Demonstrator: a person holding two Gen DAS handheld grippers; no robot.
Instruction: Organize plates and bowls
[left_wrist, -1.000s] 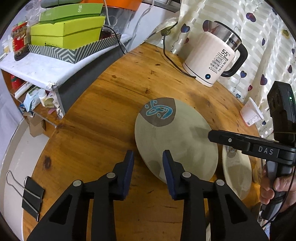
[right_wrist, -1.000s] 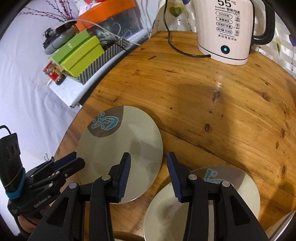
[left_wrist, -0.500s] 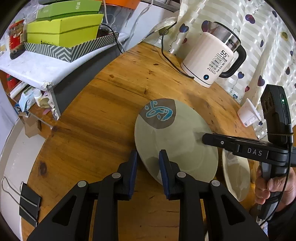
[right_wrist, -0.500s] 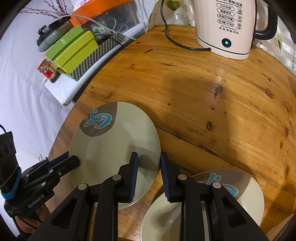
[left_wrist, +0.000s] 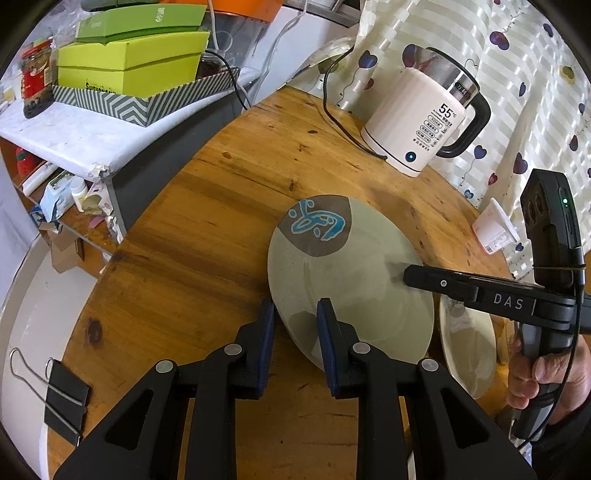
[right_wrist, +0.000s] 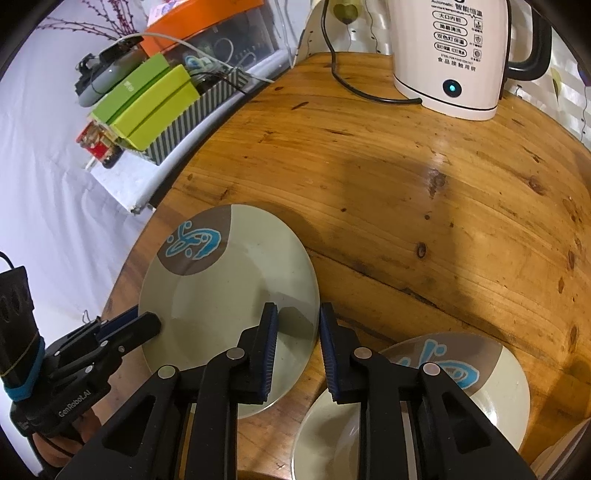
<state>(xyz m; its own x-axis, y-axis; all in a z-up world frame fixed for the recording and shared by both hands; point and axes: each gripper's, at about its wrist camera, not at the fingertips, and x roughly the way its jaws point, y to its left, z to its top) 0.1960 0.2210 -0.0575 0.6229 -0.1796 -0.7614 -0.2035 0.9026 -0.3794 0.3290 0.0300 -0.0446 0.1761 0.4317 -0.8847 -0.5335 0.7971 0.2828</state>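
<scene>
The step in hand appears to be a two-sided grasp of one plate (left_wrist: 351, 266), which lies flat near the desk (right_wrist: 424, 192) edge. The left gripper (left_wrist: 295, 325) is set astride the plate's near rim, its jaws parted with the rim between the blue pads but not yet pinched. The right gripper (right_wrist: 295, 332) is set the same way at the opposite rim, its jaws likewise parted, one pad over the plate and one over the wood. A second plate (right_wrist: 491, 398) lies just beside the first, partly hidden under the right gripper.

The next move is judged to call for both pairs of jaws to be closed on the thin rim together and the plate lifted level, probably onto the second plate.

The plates are round, shallow and glazed pale grey-green, each marked by a brown patch with a blue squiggle. The glaze looks slick, so slipping is to be feared. The desk is round, of varnished, knotty wood.
</scene>
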